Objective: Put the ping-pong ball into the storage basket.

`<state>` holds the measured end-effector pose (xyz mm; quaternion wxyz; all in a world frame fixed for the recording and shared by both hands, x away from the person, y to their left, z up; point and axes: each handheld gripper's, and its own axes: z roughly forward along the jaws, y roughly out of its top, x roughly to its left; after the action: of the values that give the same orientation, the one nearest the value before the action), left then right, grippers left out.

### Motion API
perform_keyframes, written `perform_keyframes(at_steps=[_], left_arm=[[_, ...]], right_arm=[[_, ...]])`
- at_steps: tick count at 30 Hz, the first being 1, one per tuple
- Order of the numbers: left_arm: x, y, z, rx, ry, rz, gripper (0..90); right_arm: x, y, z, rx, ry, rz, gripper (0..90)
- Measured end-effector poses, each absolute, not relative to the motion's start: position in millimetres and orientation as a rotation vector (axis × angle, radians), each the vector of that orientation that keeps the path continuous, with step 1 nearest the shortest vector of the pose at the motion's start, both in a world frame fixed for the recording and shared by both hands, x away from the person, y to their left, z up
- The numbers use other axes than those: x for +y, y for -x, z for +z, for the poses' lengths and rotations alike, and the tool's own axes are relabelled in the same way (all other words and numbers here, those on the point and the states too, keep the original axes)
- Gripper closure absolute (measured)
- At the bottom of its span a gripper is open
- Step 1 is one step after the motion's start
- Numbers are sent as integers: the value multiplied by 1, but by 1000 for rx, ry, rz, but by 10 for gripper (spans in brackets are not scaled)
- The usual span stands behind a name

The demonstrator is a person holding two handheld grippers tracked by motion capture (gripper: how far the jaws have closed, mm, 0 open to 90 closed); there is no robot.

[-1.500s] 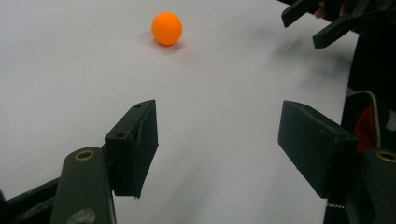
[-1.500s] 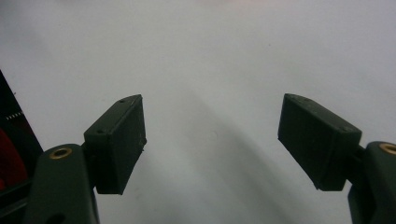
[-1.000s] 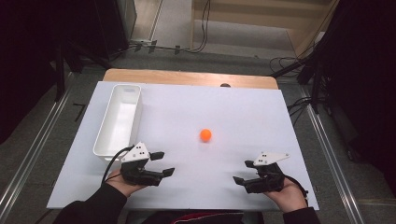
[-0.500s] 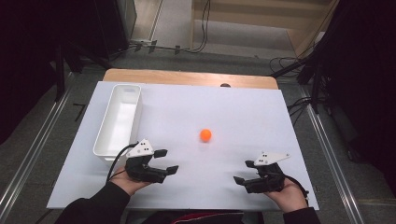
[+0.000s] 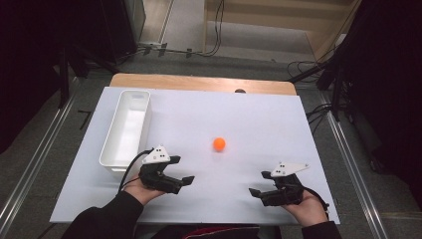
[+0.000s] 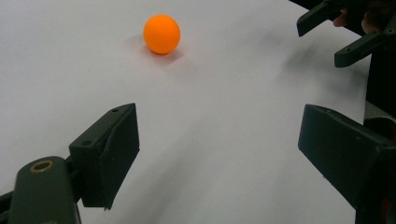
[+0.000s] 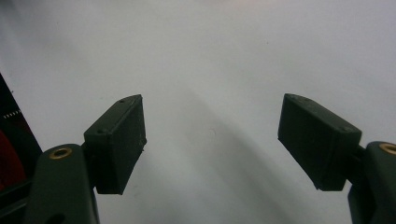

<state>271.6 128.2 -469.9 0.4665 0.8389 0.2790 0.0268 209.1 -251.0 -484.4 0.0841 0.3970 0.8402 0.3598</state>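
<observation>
So the orange ball (image 5: 219, 144) sits out in the middle of the desk (image 5: 259, 114), nothing touching it. It's a plain sphere, so there's no long axis and no way it "points". It looks smooth and matte, like a ping-pong ball, with a soft shadow under it. In the left gripper view it lies ahead of the jaws and a bit off to the left (image 6: 161, 34), well apart from them.

The left gripper (image 5: 181, 180) is down near the front edge of the desk, aimed across toward the right, ball further out beyond it. Its jaws have just been opening and now stand wide, nothing between them but bare desk. The right gripper (image 5: 260, 186) sits near the front right corner, pointing left, jaws also spread wide and holding nothing. Both are chunky black plastic with flat rectangular pads and a pale grey three-cornered plate on top, and a cable trails from the left one.

A white tray (image 5: 140, 97), long, narrow and glossy with rounded corners, lies along the left side of the desk, long axis running front to back.

The desk top is a flat white matte sheet, with a strip of wood (image 5: 199, 82) showing at the far edge. Around it the room is dim: grey floor, cables (image 5: 308, 67) trailing over it, dark stuff along both sides.
</observation>
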Motion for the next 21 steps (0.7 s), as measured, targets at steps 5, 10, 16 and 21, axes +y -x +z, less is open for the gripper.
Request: perform_keyframes(at_steps=[5, 10, 16, 21], left_arm=[[121, -274, -471, 655, -2073, 42, 0], [117, -276, -470, 657, -2075, 79, 0], [114, -280, -471, 671, -2073, 92, 0], [111, -282, -471, 674, -2071, 92, 0]], right_arm=[[-251, -209, -484, 2506, -1184, 1072, 217], [-251, -209, -484, 2502, -1187, 1075, 217], [-251, -209, -484, 2502, -1184, 1075, 217], [-251, -209, -484, 2502, -1185, 1074, 217]])
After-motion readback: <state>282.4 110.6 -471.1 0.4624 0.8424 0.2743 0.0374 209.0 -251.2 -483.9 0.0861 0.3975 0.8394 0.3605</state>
